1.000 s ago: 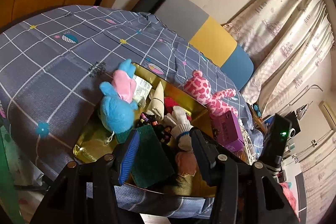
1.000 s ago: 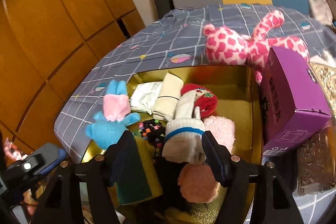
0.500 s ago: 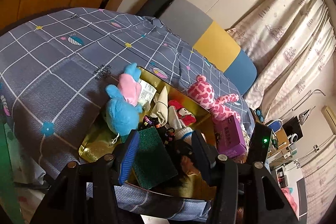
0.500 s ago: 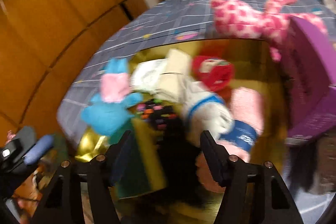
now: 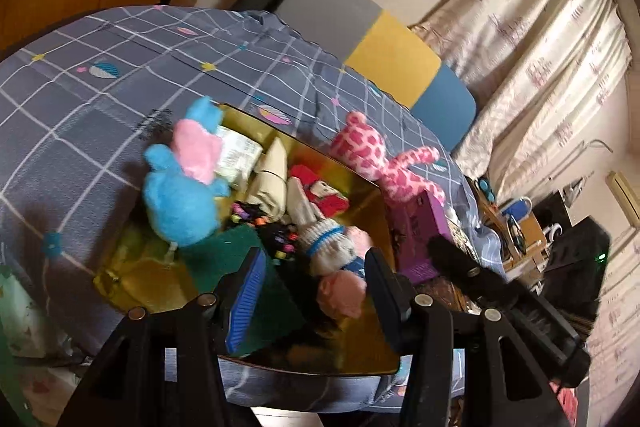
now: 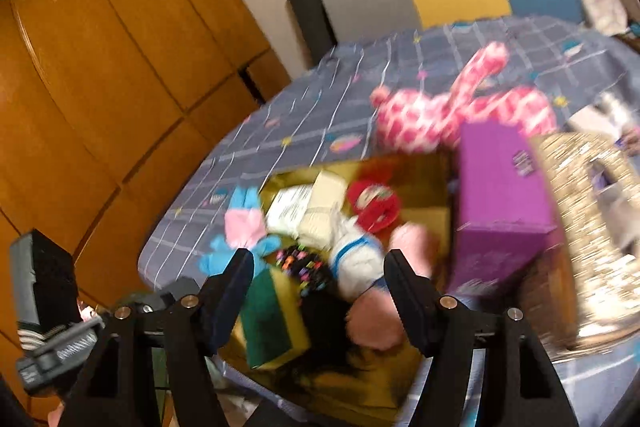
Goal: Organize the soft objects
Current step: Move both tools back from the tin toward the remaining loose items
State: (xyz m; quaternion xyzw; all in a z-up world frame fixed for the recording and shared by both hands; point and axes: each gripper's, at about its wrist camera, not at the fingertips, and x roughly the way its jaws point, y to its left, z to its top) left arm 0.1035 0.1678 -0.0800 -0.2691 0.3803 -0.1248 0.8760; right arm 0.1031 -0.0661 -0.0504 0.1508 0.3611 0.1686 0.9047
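Left hand-held gripper (image 5: 316, 281) is hovering over the near end of the gold tray (image 5: 120, 279), jaws apart, gripping nothing. Right hand-held gripper (image 6: 320, 283) is hanging over the same end, jaws just opening slightly, nothing clamped. Tray is sitting on a grey checked bedspread (image 5: 80, 99) and holding a blue-and-pink plush (image 5: 180, 203), green sponge (image 5: 240, 259), white glove with blue band (image 5: 324, 247), red pouch (image 5: 320, 191) and pink puffs (image 5: 344, 291). Pink spotted plush (image 5: 384, 163) is lying outside the far rim, touching the purple box (image 5: 420, 231). Right view is motion-blurred.
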